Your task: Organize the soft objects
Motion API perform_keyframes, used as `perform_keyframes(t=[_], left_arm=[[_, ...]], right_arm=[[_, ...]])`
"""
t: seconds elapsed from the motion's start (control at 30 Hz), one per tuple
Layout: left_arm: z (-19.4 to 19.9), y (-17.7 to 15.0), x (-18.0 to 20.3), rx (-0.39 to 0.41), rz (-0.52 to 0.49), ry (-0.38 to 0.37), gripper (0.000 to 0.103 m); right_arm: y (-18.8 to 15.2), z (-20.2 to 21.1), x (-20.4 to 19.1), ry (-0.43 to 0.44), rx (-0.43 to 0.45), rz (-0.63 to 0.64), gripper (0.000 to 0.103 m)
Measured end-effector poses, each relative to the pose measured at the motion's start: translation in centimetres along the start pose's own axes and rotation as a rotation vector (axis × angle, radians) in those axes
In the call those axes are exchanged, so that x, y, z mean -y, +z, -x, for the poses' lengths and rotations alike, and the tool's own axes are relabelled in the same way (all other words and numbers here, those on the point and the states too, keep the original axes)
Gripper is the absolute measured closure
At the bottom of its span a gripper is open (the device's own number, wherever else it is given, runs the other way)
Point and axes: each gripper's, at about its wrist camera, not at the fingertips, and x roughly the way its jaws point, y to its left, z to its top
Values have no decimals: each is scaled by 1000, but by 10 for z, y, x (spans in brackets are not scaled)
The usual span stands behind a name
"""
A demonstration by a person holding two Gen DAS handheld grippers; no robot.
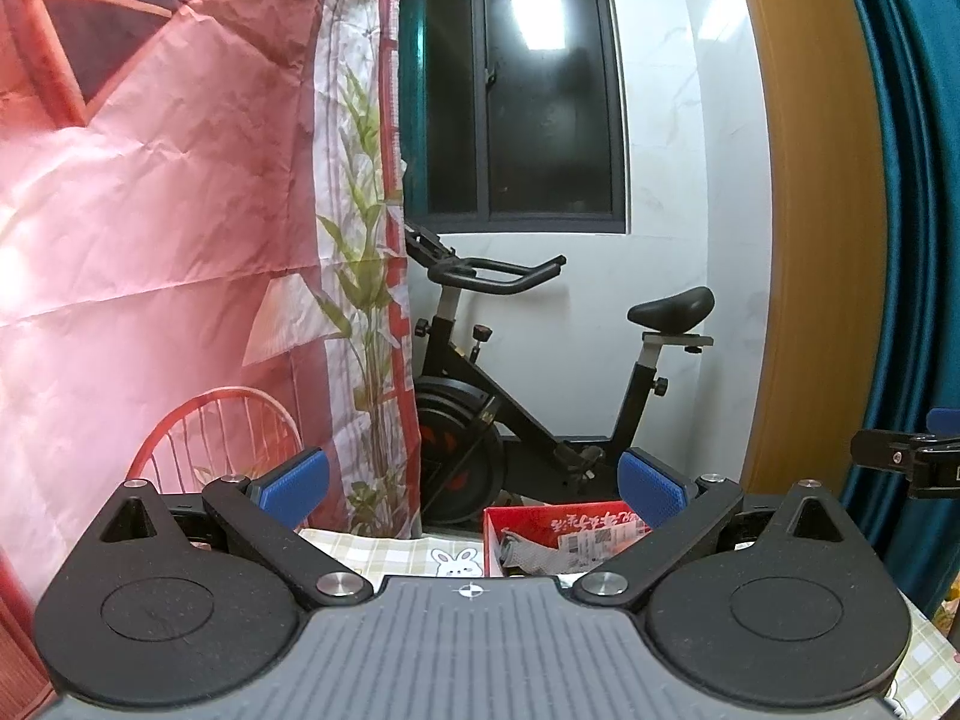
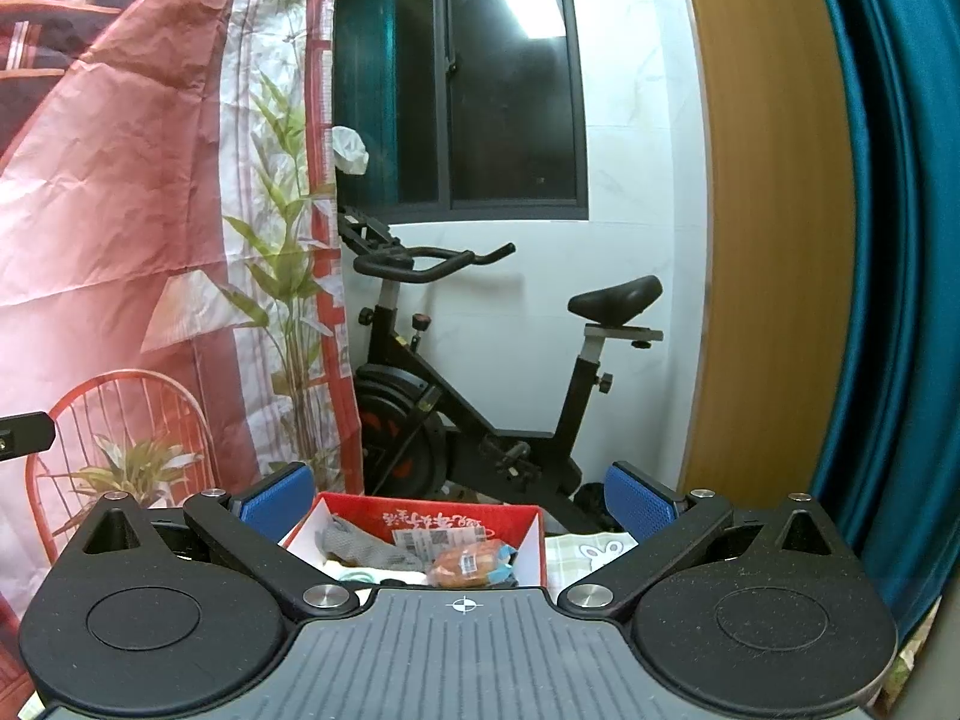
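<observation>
A red cardboard box (image 2: 528, 531) stands on a checked tablecloth (image 2: 576, 552) just ahead of my right gripper (image 2: 459, 501). It holds a grey cloth (image 2: 360, 543), a wrapped orange snack (image 2: 465, 564) and other small items. My right gripper is open and empty, raised above the box's near side. The box shows in the left wrist view (image 1: 522, 519) ahead and right of centre, with the grey cloth (image 1: 540, 558) inside. My left gripper (image 1: 474, 492) is open and empty above the tablecloth (image 1: 384, 552).
A black exercise bike (image 2: 480, 384) stands behind the table under a dark window (image 2: 480, 72). A red printed backdrop (image 1: 150, 210) hangs at the left. A wooden panel (image 2: 762, 240) and teal curtain (image 2: 888, 240) are at the right.
</observation>
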Motion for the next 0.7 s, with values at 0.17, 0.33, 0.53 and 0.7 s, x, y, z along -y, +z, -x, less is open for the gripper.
perform_keyframes(t=[0.17, 0.33, 0.53, 0.7], left_arm=[[0, 0, 2, -6, 3, 4, 0], [0, 1, 2, -8, 7, 3, 0], [0, 1, 2, -7, 7, -2, 0], [-1, 1, 2, -8, 7, 0, 0]], right_arm=[[0, 0, 0, -1, 1, -1, 0], [1, -1, -1, -1, 0, -1, 0], [1, -1, -1, -1, -1, 1, 0], [0, -1, -1, -2, -1, -1, 0]])
